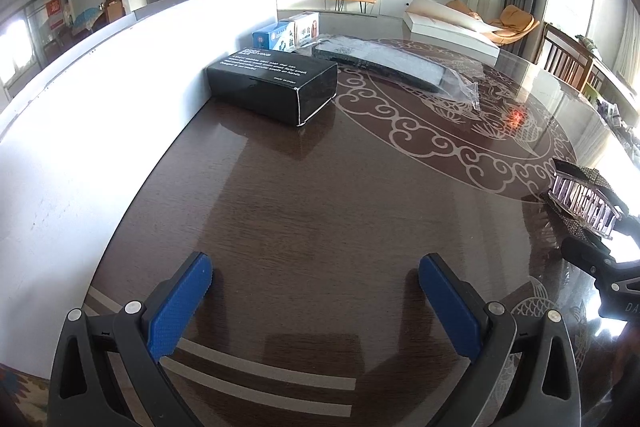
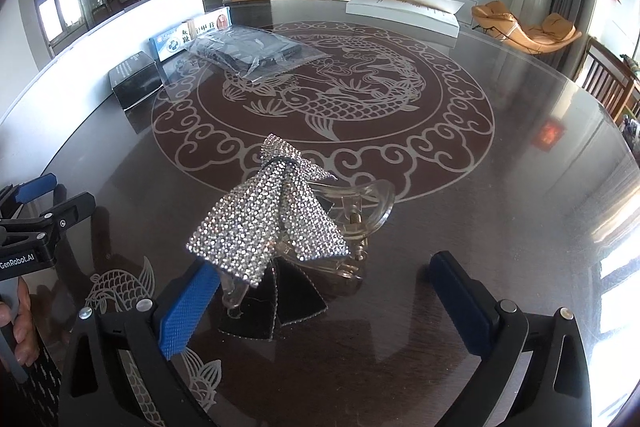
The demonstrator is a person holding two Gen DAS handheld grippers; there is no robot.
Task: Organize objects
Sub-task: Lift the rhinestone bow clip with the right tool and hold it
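A rhinestone bow hair clip [image 2: 272, 227] with a clear plastic claw lies on the dark glass table [image 2: 480, 207]. My right gripper [image 2: 324, 303] stands open around its near end. The left blue pad is right beside the bow's corner, and the right pad is well apart from it. My left gripper [image 1: 316, 291] is open over bare table with nothing between its fingers. The left wrist view shows the clip [image 1: 584, 199] at the right edge. A black box [image 1: 272, 87] sits by the white board.
A white board [image 1: 100, 99] walls the table's left side. Along it stand a blue box [image 1: 276, 37] and a white box [image 1: 306, 27]. A dark item in a clear bag [image 2: 252, 51] lies nearby. A flat white box [image 2: 400, 7] sits at the far edge.
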